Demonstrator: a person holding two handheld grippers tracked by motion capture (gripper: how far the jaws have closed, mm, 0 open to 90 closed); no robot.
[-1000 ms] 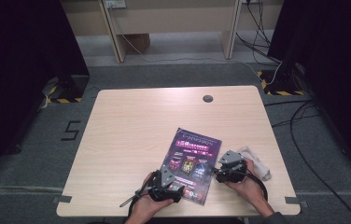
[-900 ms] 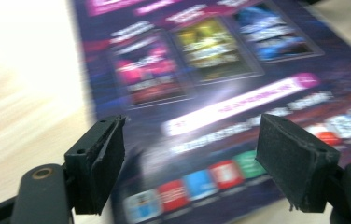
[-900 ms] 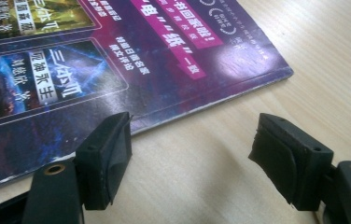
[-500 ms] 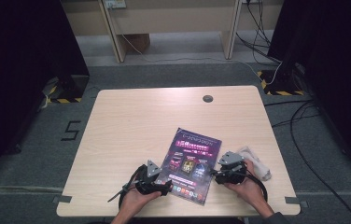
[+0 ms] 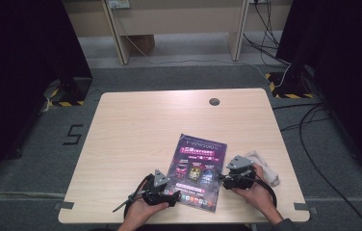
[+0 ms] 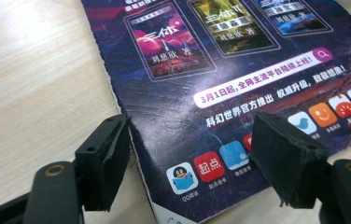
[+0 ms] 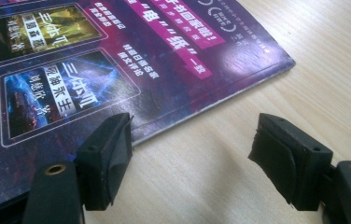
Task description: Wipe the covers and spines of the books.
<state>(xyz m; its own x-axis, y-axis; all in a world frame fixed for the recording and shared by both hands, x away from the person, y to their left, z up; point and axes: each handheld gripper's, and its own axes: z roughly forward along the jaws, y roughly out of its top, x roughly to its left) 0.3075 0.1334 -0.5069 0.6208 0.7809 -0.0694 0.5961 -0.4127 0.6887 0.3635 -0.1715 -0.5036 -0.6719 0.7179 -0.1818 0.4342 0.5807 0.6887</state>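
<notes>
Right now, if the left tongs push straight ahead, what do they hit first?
Likely the magazine: the left tongs already straddle its near corner, jaws open and just closing slightly, nothing gripped. Height above the table is unclear.

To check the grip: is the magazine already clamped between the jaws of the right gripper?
No, the right gripper stands open at the magazine edge, bare table between its jaws.
</notes>
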